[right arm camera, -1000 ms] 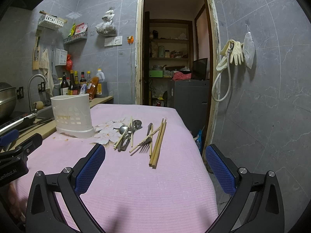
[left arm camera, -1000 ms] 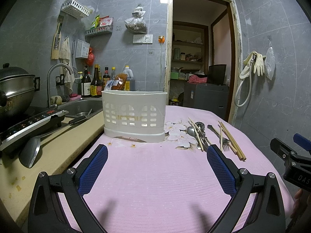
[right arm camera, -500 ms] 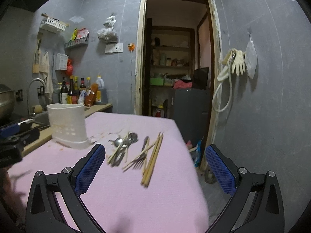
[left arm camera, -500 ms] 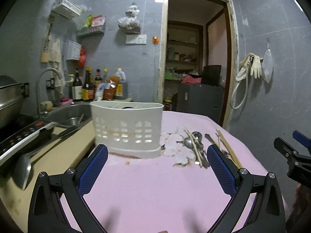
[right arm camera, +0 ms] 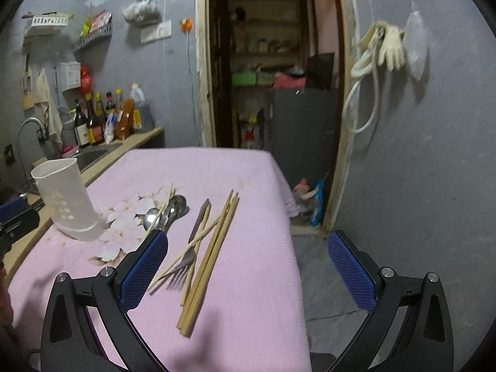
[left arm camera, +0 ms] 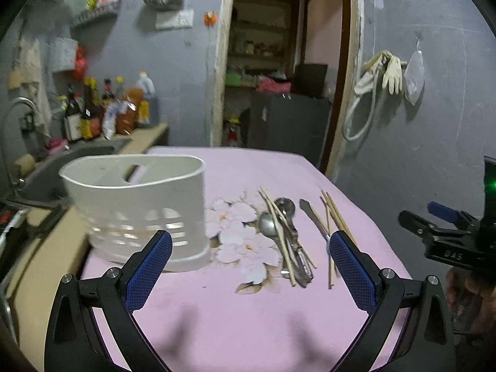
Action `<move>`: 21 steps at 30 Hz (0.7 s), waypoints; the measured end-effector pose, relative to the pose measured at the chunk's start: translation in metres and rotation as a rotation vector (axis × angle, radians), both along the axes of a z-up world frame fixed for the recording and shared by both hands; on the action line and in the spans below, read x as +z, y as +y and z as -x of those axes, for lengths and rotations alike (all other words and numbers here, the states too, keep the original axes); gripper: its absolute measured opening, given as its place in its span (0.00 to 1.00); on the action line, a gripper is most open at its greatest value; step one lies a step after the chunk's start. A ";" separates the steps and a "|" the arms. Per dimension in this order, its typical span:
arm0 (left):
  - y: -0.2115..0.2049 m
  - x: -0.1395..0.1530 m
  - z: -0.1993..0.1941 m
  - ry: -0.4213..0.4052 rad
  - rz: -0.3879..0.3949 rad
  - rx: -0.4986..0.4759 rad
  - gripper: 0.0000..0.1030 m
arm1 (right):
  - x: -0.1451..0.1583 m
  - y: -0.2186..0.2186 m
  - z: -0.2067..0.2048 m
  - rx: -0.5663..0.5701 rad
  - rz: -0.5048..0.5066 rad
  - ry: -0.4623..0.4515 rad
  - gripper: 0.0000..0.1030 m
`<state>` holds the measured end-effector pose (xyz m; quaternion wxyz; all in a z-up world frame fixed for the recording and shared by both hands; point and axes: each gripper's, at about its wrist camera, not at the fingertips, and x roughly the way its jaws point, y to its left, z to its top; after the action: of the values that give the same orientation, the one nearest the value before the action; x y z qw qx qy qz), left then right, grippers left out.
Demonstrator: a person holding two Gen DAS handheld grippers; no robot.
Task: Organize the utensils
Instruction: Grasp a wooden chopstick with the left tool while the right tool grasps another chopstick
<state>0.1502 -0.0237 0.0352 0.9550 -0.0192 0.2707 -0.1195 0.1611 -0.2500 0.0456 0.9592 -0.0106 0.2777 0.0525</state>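
My pink-clothed table [left arm camera: 248,325] fills the lower frame and sits closer than a second ago; I've swung both rigs toward the cutlery, so picking can start. The white caddy [left arm camera: 136,210] stands centre-left. The chopsticks [right arm camera: 210,260], spoons [left arm camera: 272,223] and fork [right arm camera: 189,254] lie loose mid-frame. My left gripper [left arm camera: 248,266] and right gripper [right arm camera: 248,269] are spread wide, holding and touching nothing.

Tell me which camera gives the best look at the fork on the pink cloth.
The right wrist view. There the fork lies in full, tines toward the camera, with chopsticks crossing it. In the left wrist view only the fork's handle shows; its tines are hidden behind a blue pad of the left tongs.
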 end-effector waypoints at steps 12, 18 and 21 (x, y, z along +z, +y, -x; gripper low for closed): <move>-0.030 -0.027 -0.074 0.158 -0.034 -0.109 0.68 | -0.025 -0.007 -0.064 0.087 -0.066 0.187 0.65; -0.039 -0.044 -0.113 0.265 -0.016 -0.185 0.31 | -0.036 -0.007 -0.091 0.096 -0.099 0.264 0.41; -0.038 -0.053 -0.131 0.336 0.018 -0.199 0.22 | -0.042 -0.005 -0.100 0.104 -0.097 0.293 0.30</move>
<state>0.2815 -0.0620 -0.0183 0.8797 -0.0205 0.4257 -0.2108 0.2614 -0.2547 0.0040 0.9039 0.0293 0.4107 0.1163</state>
